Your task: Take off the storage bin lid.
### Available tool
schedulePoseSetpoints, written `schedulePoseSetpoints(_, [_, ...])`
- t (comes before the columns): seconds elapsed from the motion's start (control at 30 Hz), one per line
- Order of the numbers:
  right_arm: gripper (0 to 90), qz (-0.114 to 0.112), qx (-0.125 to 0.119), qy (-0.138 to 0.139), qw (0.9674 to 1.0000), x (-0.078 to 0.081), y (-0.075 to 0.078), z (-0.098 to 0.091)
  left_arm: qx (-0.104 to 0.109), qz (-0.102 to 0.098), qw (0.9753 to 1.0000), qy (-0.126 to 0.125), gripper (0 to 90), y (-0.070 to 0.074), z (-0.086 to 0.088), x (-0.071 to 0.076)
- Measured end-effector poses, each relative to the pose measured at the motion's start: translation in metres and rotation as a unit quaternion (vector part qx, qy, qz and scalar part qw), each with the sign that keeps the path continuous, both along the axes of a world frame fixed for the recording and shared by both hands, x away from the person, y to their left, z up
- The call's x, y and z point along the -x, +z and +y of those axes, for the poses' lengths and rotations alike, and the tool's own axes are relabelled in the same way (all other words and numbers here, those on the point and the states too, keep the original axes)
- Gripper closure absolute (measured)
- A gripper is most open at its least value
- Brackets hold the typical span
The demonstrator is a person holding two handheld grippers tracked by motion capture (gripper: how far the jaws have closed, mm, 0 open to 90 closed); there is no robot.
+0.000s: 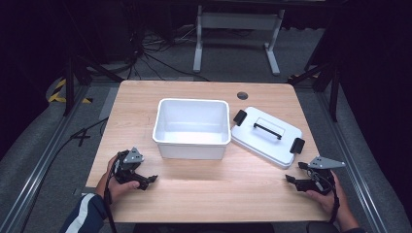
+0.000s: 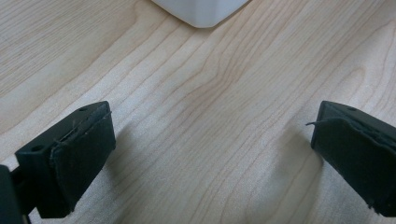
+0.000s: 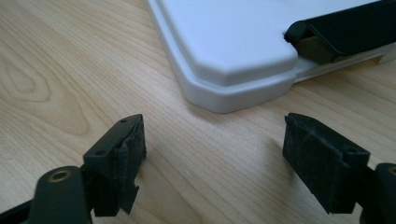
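- Plainly, no brand, label or writing is showing legibly on the white box (image 1: 192, 127), its lid (image 1: 266, 135) or the table (image 1: 204, 191).
- At the near left of the high view, the person's left hand (image 1: 118, 185) is resting on the table and gripping the left gripper (image 1: 148, 181), which is pointing across the table toward the right; a dark sleeve with a white stripe (image 1: 84, 214) is covering the forearm.
- In the left gripper view its jaws are standing wide apart over bare wood, holding nothing, with a corner of the white box lying ahead of them.
- At the near right, the right hand (image 1: 331, 196) is holding the right gripper (image 1: 292, 180) low over the table, pointing left.
- In the right gripper view its jaws are gaping fairly wide with nothing between them, and the lid's near corner is lying just ahead, apart from the pads.
- The white box is sitting open at the middle of the table, and nothing is lying inside it.
- The lid, with its black handle (image 1: 267, 128) and black clips (image 1: 297, 144), is lying flat just to the right of the box, its near left corner close beside the box.
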State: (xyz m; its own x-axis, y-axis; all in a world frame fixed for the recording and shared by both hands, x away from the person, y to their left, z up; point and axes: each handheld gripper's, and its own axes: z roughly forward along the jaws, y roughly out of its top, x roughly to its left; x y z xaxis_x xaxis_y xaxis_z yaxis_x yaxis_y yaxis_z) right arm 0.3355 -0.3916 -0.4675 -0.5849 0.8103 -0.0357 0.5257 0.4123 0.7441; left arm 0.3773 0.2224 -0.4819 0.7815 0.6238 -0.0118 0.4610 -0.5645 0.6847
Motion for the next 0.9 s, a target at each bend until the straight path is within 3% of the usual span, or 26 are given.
schedulePoseSetpoints(0.9, [20.9, 0.0, -0.001, 0.001, 1.0, -0.0018, -0.0002, -0.0003, 0.0, -0.002, 1.0, 0.001, 0.3, 0.0, -0.0001, -0.0001])
